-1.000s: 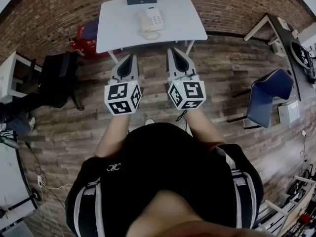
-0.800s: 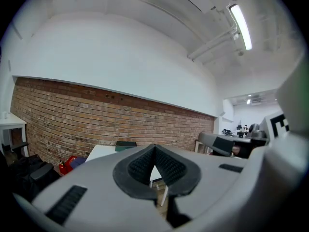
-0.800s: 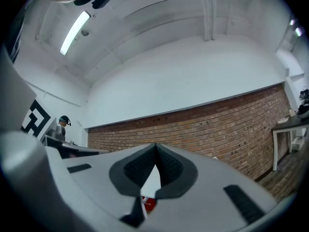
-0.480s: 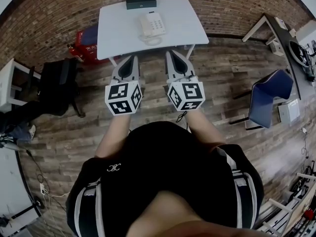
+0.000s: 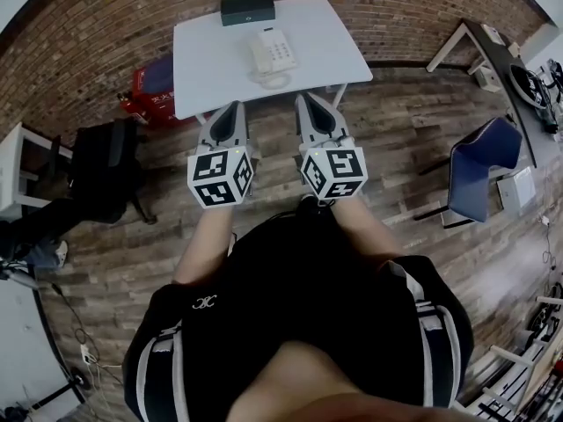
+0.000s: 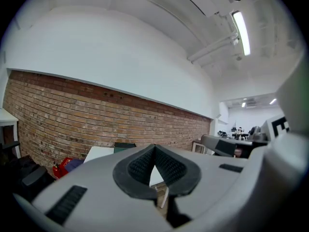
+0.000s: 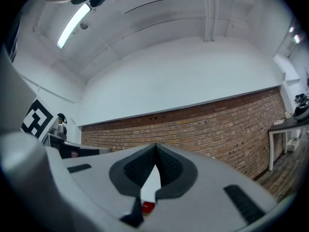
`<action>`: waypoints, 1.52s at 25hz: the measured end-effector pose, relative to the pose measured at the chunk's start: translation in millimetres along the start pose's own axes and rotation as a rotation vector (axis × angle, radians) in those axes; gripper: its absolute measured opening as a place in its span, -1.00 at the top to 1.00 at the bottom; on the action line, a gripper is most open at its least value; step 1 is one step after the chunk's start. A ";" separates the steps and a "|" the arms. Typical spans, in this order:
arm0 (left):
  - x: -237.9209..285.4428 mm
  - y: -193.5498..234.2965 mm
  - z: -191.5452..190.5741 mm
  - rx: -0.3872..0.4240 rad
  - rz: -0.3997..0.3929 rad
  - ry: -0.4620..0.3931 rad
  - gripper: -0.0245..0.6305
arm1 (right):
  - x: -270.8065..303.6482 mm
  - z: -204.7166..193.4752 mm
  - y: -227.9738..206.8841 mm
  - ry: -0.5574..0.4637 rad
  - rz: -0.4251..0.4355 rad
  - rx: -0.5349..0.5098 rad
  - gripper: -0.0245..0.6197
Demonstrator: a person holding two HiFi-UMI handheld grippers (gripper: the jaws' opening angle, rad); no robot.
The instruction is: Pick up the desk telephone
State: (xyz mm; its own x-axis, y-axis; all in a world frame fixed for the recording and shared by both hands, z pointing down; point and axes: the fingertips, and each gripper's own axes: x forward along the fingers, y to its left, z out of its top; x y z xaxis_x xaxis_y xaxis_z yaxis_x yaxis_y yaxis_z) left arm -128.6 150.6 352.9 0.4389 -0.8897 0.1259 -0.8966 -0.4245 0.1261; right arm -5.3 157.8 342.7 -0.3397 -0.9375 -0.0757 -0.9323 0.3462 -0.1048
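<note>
Hidden in both gripper views, the desk telephone [image 5: 271, 53] lay lengthwise, near to far, on the white table [image 5: 211, 69], beyond the left gripper [image 5: 235, 106] and right gripper [image 5: 305, 98], both pinched shut, empty.

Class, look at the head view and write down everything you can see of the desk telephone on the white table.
The desk telephone is a white, plastic-looking set lying flat on the white table, near its middle. Its handset rests along the set's left side as pictured, with the keypad to the right. A pale coiled cord loops on the tabletop in front of it. A dark box sits behind it, apart. Only the table touches it.
</note>
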 end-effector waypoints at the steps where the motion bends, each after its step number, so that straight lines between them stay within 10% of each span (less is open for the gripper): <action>1: 1.7 2.6 0.3 -0.003 0.002 -0.001 0.92 | 2.2 0.1 -0.8 -0.002 -0.001 0.001 0.93; 38: 219.8 74.5 -2.1 -0.028 0.073 0.087 0.92 | 215.1 -42.9 -127.2 0.068 0.048 0.062 0.93</action>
State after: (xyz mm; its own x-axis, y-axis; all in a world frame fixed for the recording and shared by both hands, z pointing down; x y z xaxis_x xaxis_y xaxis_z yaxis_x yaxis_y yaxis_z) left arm -98.7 -76.3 392.1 0.3773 -0.8993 0.2210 -0.9248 -0.3534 0.1410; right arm 34.9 -89.5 382.4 -0.3936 -0.9192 -0.0145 -0.9059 0.3905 -0.1641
